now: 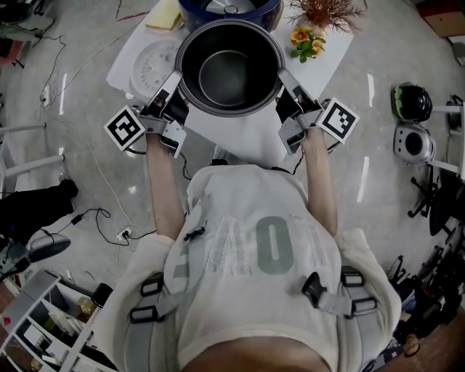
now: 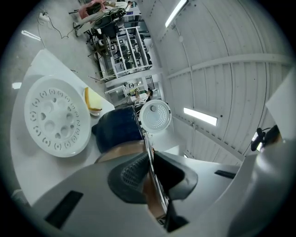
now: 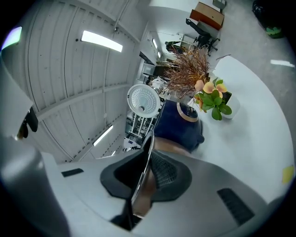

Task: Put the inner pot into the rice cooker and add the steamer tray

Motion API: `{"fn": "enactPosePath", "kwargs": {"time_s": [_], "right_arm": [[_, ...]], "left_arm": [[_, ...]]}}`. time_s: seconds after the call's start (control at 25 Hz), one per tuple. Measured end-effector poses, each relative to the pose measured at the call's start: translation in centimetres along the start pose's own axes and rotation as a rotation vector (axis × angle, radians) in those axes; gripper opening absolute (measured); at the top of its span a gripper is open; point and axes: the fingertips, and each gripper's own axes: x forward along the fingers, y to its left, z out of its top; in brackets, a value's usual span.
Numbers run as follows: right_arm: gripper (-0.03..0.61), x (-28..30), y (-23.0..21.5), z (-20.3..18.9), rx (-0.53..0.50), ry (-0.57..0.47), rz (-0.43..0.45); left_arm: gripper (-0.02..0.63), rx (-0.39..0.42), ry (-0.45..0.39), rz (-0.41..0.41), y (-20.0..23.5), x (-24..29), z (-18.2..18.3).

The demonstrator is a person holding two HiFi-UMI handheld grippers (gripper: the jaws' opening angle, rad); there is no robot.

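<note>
The steamer tray [image 1: 155, 64] lies by the left edge of the bench [image 1: 236, 139]. Your left tool [image 1: 176, 86] pinches the inner pot [image 1: 229, 73] by its rim and your right tool [image 1: 285, 81] clamps the opposite rim, so it hangs level just before the far-edge rice cooker [image 1: 229, 9].

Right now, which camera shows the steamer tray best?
The left gripper view: the white steamer tray is whole there, holes plain. The head view shows it partly hidden behind the inner pot. The right gripper view shows none of it.

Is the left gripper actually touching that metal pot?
Touching. The left gripper has its jaws clamped on the pot at its thin rim, seen plainly in the left gripper view.
</note>
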Motion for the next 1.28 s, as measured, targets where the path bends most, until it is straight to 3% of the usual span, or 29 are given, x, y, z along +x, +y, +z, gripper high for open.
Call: {"fn": "enactPosePath", "kwargs": {"time_s": [0.56, 1.12, 1.28], "right_arm": [[0.04, -0.6, 4.8, 1.9, -0.133, -0.039, 0.062], [0.052, -0.5, 8.4, 2.5, -0.332, -0.012, 0.069], [0.049, -0.7, 9.9, 3.3, -0.364, -0.025, 0.082]], "left_arm": [[0.051, 0.058, -0.021, -0.077, -3.4, 0.3, 0.9], [0.051, 0.19, -0.03, -0.088, -7.2, -0.3, 2.1], [0.051, 0.262, -0.03, -0.09, -8.9, -0.3, 2.3]]}}
